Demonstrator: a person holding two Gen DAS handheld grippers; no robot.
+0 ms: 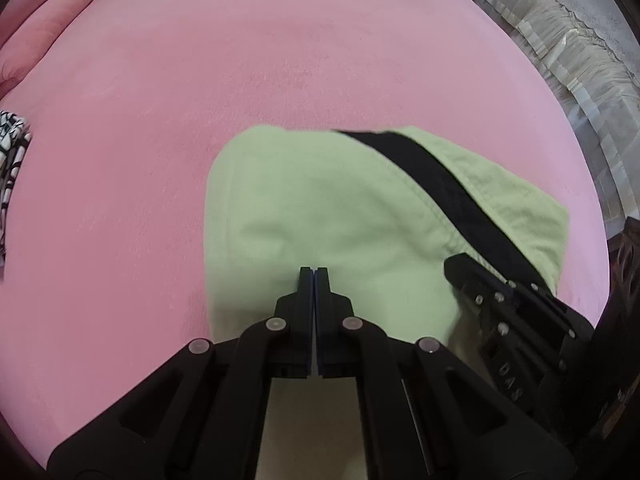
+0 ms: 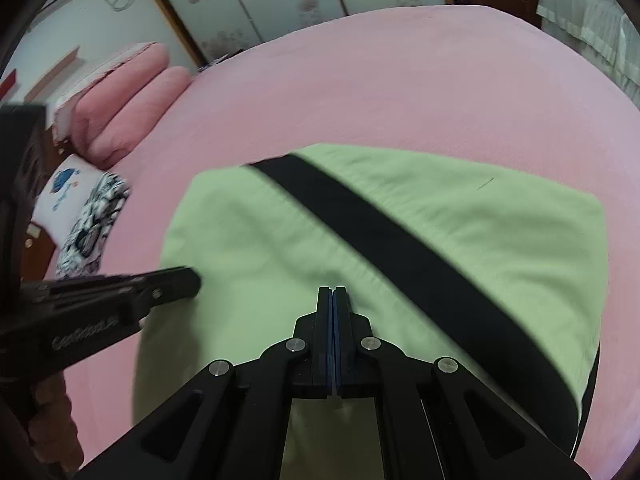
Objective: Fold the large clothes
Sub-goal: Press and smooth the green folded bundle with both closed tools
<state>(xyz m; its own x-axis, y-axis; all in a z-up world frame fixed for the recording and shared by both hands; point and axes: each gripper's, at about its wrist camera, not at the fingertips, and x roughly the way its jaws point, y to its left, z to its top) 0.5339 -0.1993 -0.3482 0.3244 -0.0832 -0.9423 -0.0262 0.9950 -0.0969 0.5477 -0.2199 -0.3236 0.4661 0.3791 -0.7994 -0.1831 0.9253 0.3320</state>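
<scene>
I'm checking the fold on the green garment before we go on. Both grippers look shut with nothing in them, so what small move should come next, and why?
Probably open the left gripper and take the near left edge of the green garment. Both it and the right gripper are shut, empty, above the cloth, which lies flat on the pink bed cover with its black stripe running diagonally, so another fold needs a fresh grip.

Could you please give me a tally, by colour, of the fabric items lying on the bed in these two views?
Light green garment with black stripe: 1
Black-and-white patterned cloth: 1
White cloth with blue print: 1
Pink rolled pillows: 2
Total: 5, all on the pink bed cover
</scene>
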